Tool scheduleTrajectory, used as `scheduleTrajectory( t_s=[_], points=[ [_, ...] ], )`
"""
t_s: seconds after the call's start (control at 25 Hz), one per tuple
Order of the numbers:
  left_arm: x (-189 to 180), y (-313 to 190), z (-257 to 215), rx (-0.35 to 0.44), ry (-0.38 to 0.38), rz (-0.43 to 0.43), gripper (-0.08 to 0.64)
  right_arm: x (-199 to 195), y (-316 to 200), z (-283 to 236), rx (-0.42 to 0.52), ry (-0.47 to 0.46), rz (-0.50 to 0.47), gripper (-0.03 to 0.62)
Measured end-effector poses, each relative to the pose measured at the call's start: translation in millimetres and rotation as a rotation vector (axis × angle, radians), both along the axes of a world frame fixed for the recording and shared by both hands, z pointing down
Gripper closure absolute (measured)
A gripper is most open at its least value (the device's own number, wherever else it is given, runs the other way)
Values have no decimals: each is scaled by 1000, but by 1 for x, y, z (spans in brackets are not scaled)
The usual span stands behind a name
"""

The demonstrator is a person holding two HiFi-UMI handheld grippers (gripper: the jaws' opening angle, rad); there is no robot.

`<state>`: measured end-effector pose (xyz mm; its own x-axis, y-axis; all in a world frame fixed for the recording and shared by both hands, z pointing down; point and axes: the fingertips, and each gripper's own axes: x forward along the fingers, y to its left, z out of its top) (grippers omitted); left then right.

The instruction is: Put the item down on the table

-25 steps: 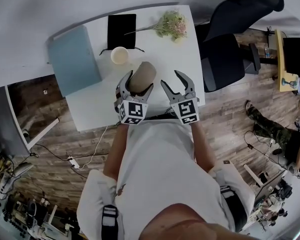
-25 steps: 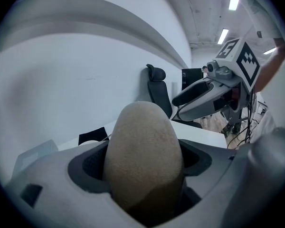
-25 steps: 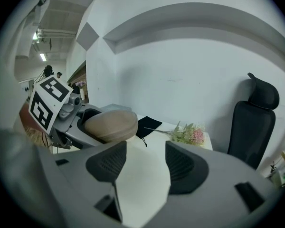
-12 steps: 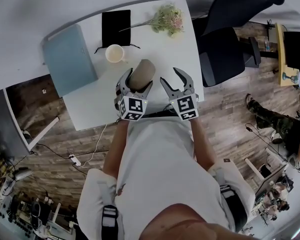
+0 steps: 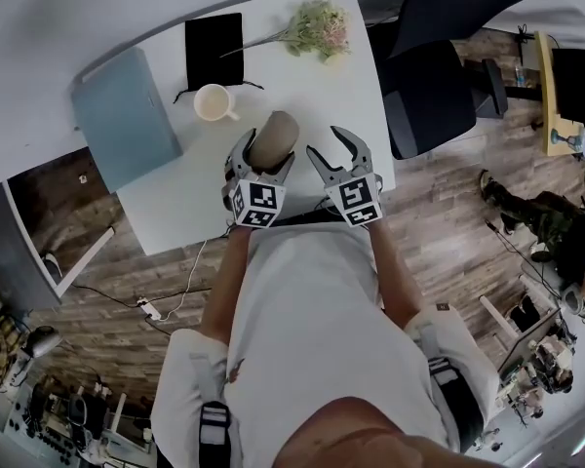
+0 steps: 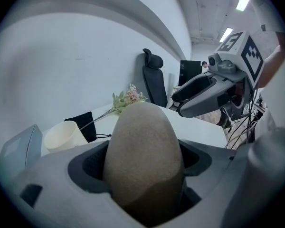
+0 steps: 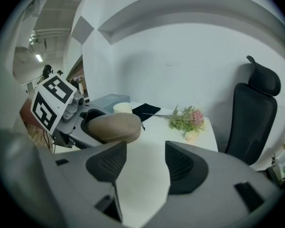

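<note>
Item [image 5: 273,135] clamped in left gripper [image 5: 269,151], jaws wide around it, same hold as a second ago. Both hands have sunk a little toward the table [image 5: 175,213], so lowering looks under way and the release is not yet done. Item hangs over the near edge, right of middle; can't tell if it touches the top. Right gripper [image 5: 329,149] just beside it, jaws apart, empty. Cup [image 5: 213,102] just beyond the item, blue case [image 5: 125,115] at the left edge, pouch [image 5: 213,49] and flowers [image 5: 317,27] along the far edge. Spot under the item looks bare, nothing blocking.
</note>
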<state>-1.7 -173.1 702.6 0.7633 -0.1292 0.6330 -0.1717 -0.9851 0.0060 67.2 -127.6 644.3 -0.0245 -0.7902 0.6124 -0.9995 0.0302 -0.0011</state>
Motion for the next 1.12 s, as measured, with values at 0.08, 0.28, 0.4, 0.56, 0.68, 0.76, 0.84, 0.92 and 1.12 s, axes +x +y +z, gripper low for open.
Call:
scheduleTrajectory(
  t_s=[0.08, 0.28, 0.4, 0.56, 0.68, 0.76, 0.84, 0.92, 1.12],
  points=[
    [1, 2, 4, -7, -6, 2, 140, 0, 1, 4, -8, -3, -1, 334],
    [6, 5, 13, -18, -20, 8, 140, 2, 5, 13, -29, -6, -5, 334],
    [7, 6, 19, -23, -32, 10, 140, 3, 7, 19, -43, -5, -5, 336],
    [7, 9, 27, -29, -49, 14, 140, 1, 10, 28, -56, -12, -10, 336],
    [8, 11, 34, -32, -63, 20, 140, 2, 12, 36, -69, -12, -9, 336],
    [8, 13, 37, -34, -69, 22, 140, 4, 13, 38, -81, -3, -11, 336],
    [8, 14, 39, -35, -74, 23, 140, 5, 14, 40, -91, 5, -16, 336],
    [7, 15, 42, -36, -80, 23, 140, 3, 15, 43, -91, -6, -16, 336],
    [6, 17, 50, -39, -99, 27, 140, 3, 20, 50, -124, 7, -22, 336]
  ],
)
